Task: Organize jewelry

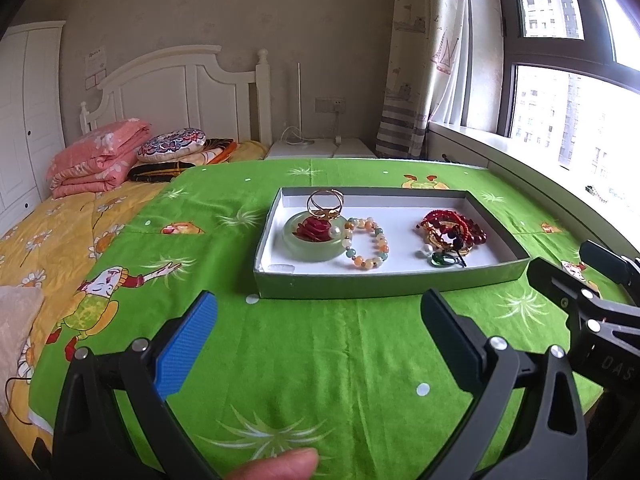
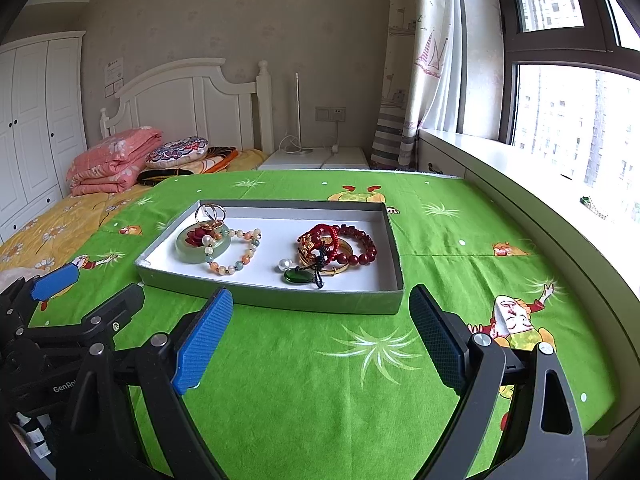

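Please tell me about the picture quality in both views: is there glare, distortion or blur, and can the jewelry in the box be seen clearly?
Left wrist view: the window is overexposed, edges bend from the fisheye lens, and a blurred fingertip intrudes at the bottom. Right wrist view: the same window glare and curving; the box and the jewelry are evenly lit and sharp.
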Demonstrator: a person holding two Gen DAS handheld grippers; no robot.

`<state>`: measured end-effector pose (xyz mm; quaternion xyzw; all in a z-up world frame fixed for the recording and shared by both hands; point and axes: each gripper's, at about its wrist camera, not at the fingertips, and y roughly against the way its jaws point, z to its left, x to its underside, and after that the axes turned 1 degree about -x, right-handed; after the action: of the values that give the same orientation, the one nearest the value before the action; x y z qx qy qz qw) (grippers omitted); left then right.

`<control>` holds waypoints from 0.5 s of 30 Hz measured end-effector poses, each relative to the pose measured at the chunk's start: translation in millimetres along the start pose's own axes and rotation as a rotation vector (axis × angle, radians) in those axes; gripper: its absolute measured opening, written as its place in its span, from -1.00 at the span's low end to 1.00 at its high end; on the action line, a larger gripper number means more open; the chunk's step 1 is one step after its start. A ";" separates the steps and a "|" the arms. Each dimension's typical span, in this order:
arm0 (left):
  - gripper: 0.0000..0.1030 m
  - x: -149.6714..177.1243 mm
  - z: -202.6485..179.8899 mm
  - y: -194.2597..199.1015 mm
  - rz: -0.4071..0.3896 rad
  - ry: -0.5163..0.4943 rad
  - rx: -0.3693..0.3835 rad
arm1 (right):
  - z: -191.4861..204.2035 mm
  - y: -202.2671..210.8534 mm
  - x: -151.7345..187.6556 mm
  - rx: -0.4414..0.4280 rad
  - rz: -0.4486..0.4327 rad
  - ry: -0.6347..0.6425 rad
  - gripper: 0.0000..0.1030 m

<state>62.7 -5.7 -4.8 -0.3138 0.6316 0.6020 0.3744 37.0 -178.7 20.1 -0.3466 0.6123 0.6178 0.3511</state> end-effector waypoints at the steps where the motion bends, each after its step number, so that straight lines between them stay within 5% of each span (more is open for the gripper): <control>1: 0.91 0.3 -0.3 0.2 -0.001 -0.001 0.000 | 0.2 -0.1 0.3 -0.001 0.001 -0.001 0.64; 10: 0.91 0.8 -3.4 -0.9 -0.012 -0.029 -0.040 | 0.8 -2.9 2.6 -0.006 0.013 0.003 0.64; 15: 0.91 -18.5 27.9 -21.9 0.116 0.022 0.015 | -23.8 -19.9 -5.3 0.010 0.082 -0.007 0.64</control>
<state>93.5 19.3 -0.5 -0.2805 0.6573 0.6145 0.3342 56.8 -202.4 14.2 -0.3174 0.6277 0.6299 0.3293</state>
